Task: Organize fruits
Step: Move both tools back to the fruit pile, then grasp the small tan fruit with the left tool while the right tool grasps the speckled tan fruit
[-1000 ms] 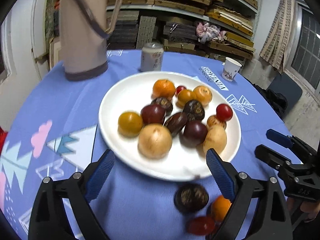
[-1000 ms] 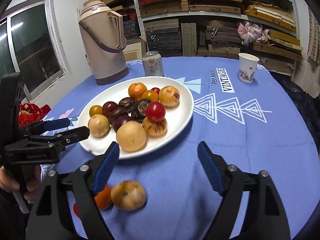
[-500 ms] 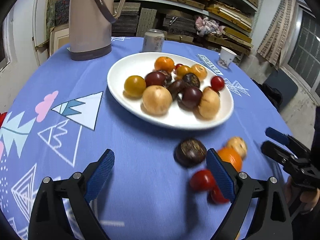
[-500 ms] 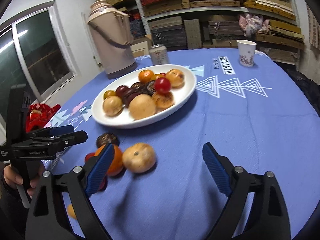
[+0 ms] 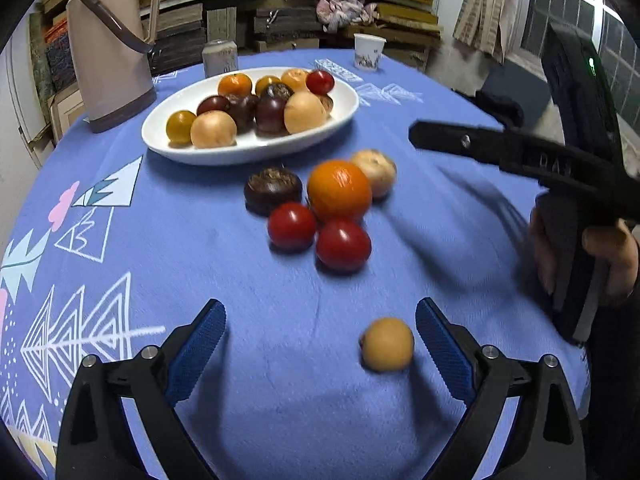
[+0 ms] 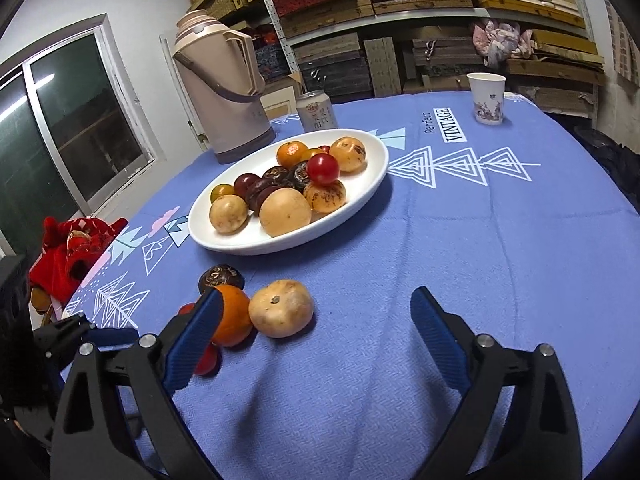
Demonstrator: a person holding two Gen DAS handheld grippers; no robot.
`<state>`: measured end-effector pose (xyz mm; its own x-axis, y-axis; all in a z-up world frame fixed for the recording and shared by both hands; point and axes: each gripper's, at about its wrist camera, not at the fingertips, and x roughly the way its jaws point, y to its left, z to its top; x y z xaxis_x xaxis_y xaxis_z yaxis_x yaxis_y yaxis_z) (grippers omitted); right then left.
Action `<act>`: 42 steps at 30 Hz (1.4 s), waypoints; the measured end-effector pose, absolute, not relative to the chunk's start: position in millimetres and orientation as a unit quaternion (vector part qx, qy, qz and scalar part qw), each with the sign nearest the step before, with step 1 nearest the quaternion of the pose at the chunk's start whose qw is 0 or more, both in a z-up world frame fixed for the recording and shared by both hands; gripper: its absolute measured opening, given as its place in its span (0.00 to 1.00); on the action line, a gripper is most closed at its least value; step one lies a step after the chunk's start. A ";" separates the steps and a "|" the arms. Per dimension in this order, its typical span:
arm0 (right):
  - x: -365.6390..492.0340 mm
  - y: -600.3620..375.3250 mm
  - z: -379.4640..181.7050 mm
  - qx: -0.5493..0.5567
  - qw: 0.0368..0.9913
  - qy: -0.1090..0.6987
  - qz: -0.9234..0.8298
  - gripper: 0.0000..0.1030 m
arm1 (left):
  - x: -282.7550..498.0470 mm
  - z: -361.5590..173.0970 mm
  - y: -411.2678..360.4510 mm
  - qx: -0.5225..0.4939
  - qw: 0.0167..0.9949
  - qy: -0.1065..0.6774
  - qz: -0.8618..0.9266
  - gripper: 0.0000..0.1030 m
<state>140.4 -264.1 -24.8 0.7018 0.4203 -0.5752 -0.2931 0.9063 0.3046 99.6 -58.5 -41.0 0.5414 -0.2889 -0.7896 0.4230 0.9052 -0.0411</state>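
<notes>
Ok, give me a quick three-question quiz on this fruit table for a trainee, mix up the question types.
1. True or false: the left gripper is shut on a fruit.
2. Multiple choice: the orange lying off the white plate touches which? A) the paper cup B) a red tomato C) the can
3. Fill in: the fruit nearest the left gripper's right-hand finger is a small ____ one.

Key:
1. False; its jaws are spread, with nothing between them.
2. B
3. Tan; it sits alone on the blue tablecloth, apart from the cluster.
</notes>
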 end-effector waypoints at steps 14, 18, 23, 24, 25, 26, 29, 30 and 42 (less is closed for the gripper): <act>136.7 -267.5 -25.0 0.103 0.918 0.332 0.193 0.90 | 95.2 -53.2 -70.8 0.102 0.858 0.453 -0.221 0.63; 136.0 -266.7 -24.4 0.101 0.918 0.330 0.194 0.90 | 90.6 -52.0 -69.0 0.106 0.863 0.441 -0.222 0.32; 135.9 -266.2 -25.3 0.100 0.917 0.334 0.195 0.90 | 97.1 -50.7 -59.6 0.116 0.864 0.442 -0.211 0.27; 135.8 -266.1 -25.7 0.100 0.916 0.335 0.195 0.90 | 100.7 -50.8 -55.4 0.116 0.866 0.442 -0.204 0.27; 135.6 -265.5 -26.2 0.099 0.916 0.337 0.196 0.90 | 105.3 -50.8 -49.5 0.110 0.868 0.443 -0.198 0.27; 135.4 -264.7 -26.6 0.098 0.915 0.338 0.198 0.90 | 108.8 -50.6 -44.2 0.104 0.869 0.444 -0.192 0.27; 132.8 -259.5 -26.3 0.090 0.911 0.341 0.214 0.90 | 115.1 -50.7 -32.1 0.085 0.874 0.441 -0.185 0.27; 131.1 -256.7 -25.5 0.087 0.910 0.340 0.221 0.90 | 115.5 -50.6 -29.9 0.077 0.874 0.440 -0.189 0.27; 138.9 -211.9 -42.3 -0.099 0.882 0.418 0.195 0.70 | 114.5 -50.2 -26.2 0.056 0.875 0.439 -0.196 0.27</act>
<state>138.9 -211.9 -42.3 0.5740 0.2610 -0.7761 -0.4272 0.9041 -0.0118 114.5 -26.2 -50.2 0.5372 -0.2934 -0.7908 0.3926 0.9168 -0.0734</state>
